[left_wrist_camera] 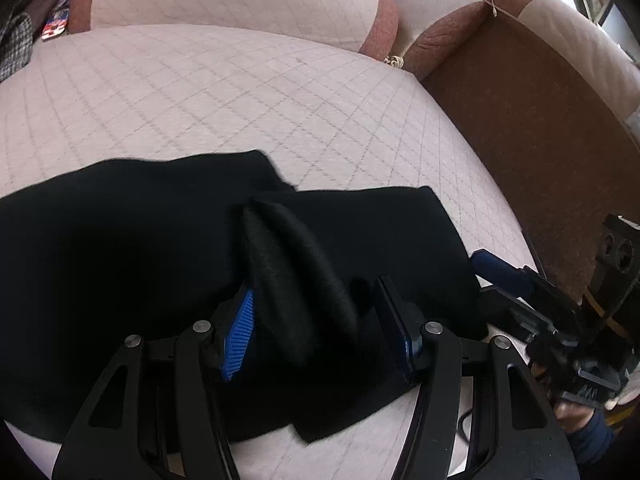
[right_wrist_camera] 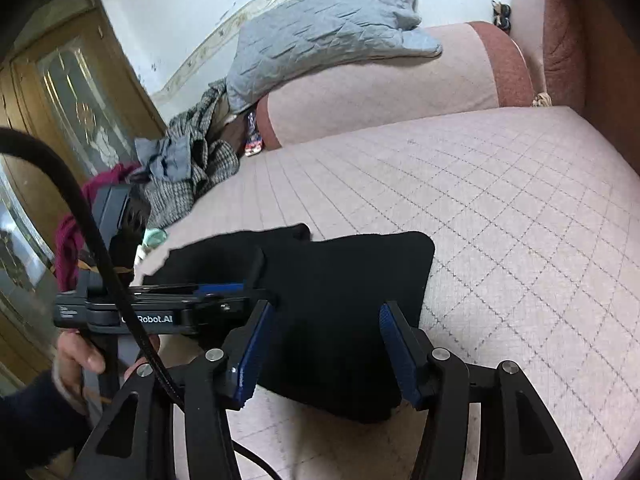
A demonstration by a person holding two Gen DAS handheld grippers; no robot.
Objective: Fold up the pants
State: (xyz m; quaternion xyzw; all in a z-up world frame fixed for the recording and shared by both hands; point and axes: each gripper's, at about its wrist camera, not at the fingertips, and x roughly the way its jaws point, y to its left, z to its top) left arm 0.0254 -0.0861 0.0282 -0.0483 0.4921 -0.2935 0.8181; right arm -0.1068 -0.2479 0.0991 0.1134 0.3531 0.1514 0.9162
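Black pants (left_wrist_camera: 120,248) lie folded on the pink quilted sofa seat (left_wrist_camera: 200,92). A raised ridge of the black cloth (left_wrist_camera: 296,280) stands between the fingers of my left gripper (left_wrist_camera: 316,328), which is open around it. My right gripper (right_wrist_camera: 326,354) is open just above the right end of the pants (right_wrist_camera: 344,292), its blue pads either side of the cloth without pinching it. The right gripper also shows at the right edge of the left wrist view (left_wrist_camera: 504,272), and the left gripper shows in the right wrist view (right_wrist_camera: 224,296).
A pink and brown back cushion (right_wrist_camera: 380,80) carries a grey blanket (right_wrist_camera: 320,32). A heap of clothes (right_wrist_camera: 188,160) lies at the seat's left end. The brown armrest (left_wrist_camera: 532,140) bounds the seat on the right. A wooden door (right_wrist_camera: 60,92) stands far left.
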